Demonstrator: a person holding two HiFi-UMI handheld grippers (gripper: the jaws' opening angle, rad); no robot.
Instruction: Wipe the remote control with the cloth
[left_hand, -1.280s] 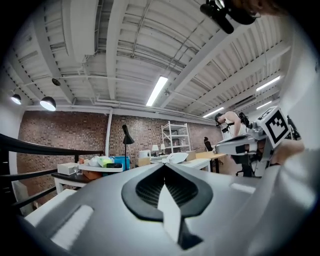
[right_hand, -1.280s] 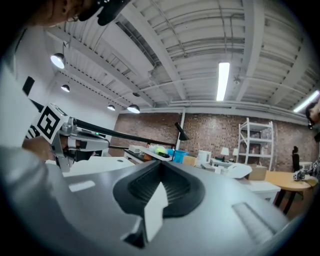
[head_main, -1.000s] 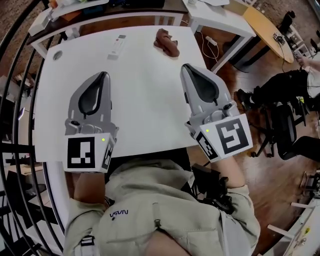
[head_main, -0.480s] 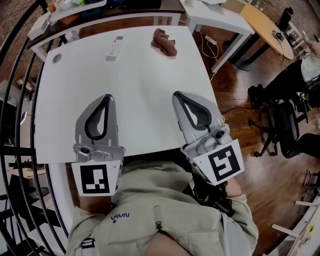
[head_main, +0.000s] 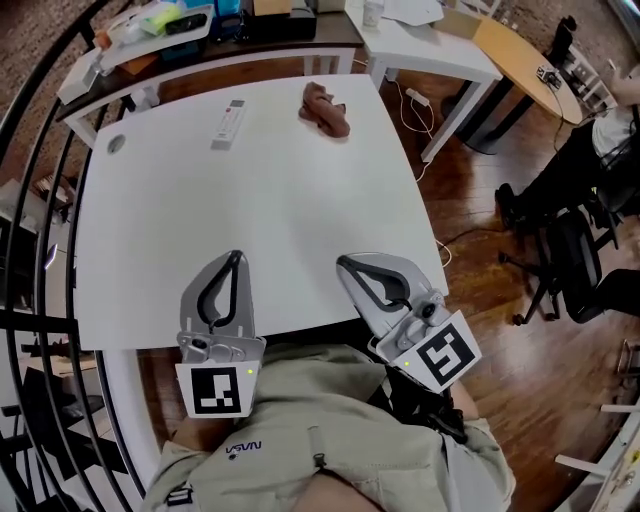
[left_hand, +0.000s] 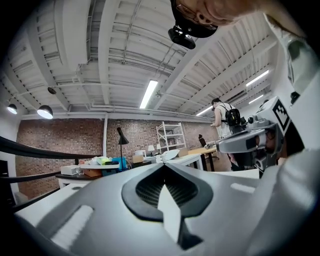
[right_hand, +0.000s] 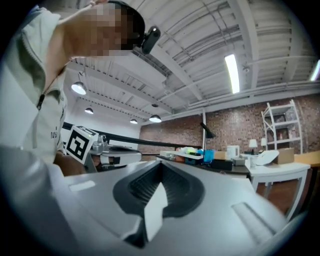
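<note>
Across the wide white counter (head_main: 250, 200), the task's things and the tools sit at opposite edges. At the counter's near edge, the left tool (head_main: 237, 257) and the right tool (head_main: 341, 263) are both clenched, with nothing between their jaws. Toward the counter's far edge lies the cloth (head_main: 325, 107). The remote control (head_main: 229, 124) lies well apart from it, nearer the counter's far left corner, and the two do not touch. That lie would suit a cloth yet to be fetched just as well as one laid down again after wiping. Whether the remote is clean is too small to tell.

As for make, the counter is a smooth, matte, rectangular slab. Each tool is grey moulded plastic, its jaws closing a teardrop loop lined with black ribbing. The cloth is a soft, rust-brown, crumpled heap. The remote is a slim, pale, hard bar with faint markings on top.
</note>
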